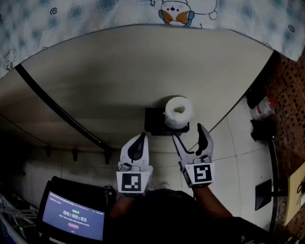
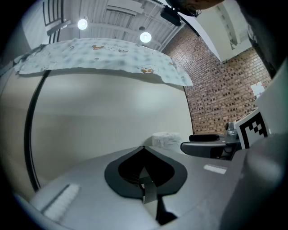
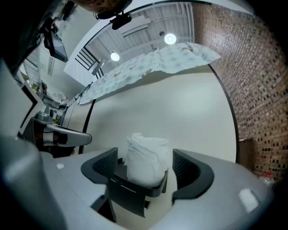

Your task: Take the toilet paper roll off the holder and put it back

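A white toilet paper roll [image 1: 178,112] stands upright in a black holder [image 1: 155,122] fixed to the beige wall. My right gripper [image 1: 188,132] is open just short of it. In the right gripper view the roll [image 3: 146,158] sits in the holder [image 3: 134,191] between the lines of the two jaws, and neither pad touches it. My left gripper [image 1: 139,139] is shut and empty, to the left of the holder. In the left gripper view the roll [image 2: 165,139] shows past the closed tips [image 2: 144,149].
A patterned cloth [image 1: 95,12] hangs over the top of the wall. A black pipe [image 1: 57,109] runs slantwise across it at left. A tablet with a timer [image 1: 71,217] sits low at left. A brick wall [image 1: 290,90] and dark items [image 1: 261,110] are at right.
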Demonstrator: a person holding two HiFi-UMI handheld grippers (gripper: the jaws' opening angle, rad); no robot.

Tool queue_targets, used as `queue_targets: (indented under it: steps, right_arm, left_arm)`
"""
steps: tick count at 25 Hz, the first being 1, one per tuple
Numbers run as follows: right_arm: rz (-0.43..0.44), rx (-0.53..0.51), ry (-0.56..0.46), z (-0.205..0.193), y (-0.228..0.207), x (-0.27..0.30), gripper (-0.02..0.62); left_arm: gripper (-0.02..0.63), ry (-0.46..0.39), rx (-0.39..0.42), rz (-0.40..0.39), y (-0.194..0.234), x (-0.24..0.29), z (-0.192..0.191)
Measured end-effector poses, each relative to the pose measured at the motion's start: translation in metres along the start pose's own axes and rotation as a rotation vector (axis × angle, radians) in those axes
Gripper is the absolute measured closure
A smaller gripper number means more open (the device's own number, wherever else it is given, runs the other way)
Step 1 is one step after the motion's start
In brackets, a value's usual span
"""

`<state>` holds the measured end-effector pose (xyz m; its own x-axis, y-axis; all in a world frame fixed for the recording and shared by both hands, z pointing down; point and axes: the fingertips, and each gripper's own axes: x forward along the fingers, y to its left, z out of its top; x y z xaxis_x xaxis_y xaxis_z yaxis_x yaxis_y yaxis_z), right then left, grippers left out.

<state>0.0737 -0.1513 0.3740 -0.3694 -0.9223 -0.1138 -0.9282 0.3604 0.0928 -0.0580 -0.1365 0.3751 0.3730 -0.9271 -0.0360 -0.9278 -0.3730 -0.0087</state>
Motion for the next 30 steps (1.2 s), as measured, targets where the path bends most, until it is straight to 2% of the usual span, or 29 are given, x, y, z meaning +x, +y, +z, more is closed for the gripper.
queue_targets:
  steps: [4, 8, 19, 30]
  right_arm:
    - [0.003, 0.018, 0.016, -0.003, -0.001, 0.011, 0.159]
    - [0.015, 0.027, 0.049, -0.009, -0.001, 0.029, 0.12]
    - [0.049, -0.008, 0.082, -0.015, -0.004, 0.078, 0.118]
    - [0.045, -0.008, 0.094, -0.011, -0.003, 0.085, 0.14]
  left_arm:
    - [0.588, 0.004, 0.002, -0.007, 0.003, 0.003, 0.0]
    - [0.588, 0.004, 0.01, -0.005, 0.008, 0.006, 0.001]
    - [0.588, 0.019, -0.006, 0.025, 0.033, 0.019, -0.004]
    - [0.588, 0.039, -0.025, 0.025, 0.041, 0.028, -0.016]
